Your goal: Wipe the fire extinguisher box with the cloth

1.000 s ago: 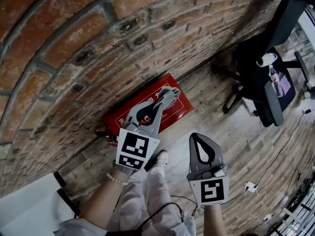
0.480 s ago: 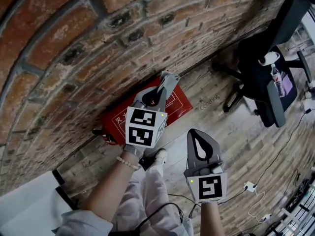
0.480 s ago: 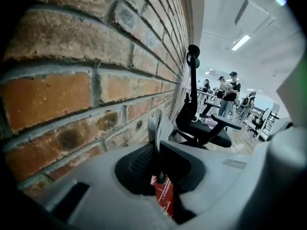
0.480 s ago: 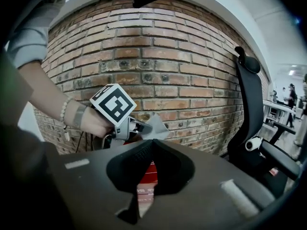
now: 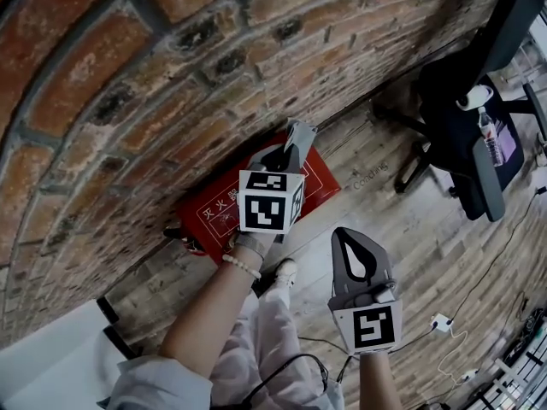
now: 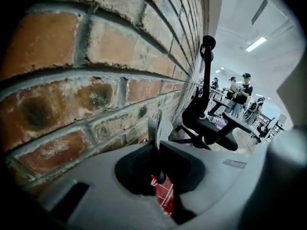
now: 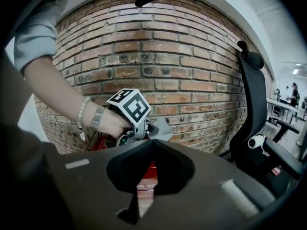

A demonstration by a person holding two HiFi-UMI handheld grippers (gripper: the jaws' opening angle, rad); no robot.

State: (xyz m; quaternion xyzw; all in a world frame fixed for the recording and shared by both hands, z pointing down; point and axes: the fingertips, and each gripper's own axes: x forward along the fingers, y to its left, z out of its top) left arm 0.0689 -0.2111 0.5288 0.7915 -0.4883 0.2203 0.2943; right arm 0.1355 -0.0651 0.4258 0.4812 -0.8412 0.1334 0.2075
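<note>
Brickwork (image 5: 128,84) backs the red fire extinguisher box (image 5: 318,180), its long axis along the wall's foot. Left gripper (image 5: 289,154), jaws clamping the grey cloth (image 5: 299,133), has slid rightward above the box. Right gripper (image 5: 344,234), jaws together and empty, hangs over open floor (image 5: 427,254) before it; office chair (image 5: 461,109) well right.

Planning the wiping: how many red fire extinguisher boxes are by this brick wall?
1. The fire extinguisher box sits at the foot of the brick wall, below the left gripper holding the cloth. Others may be out of frame.
</note>
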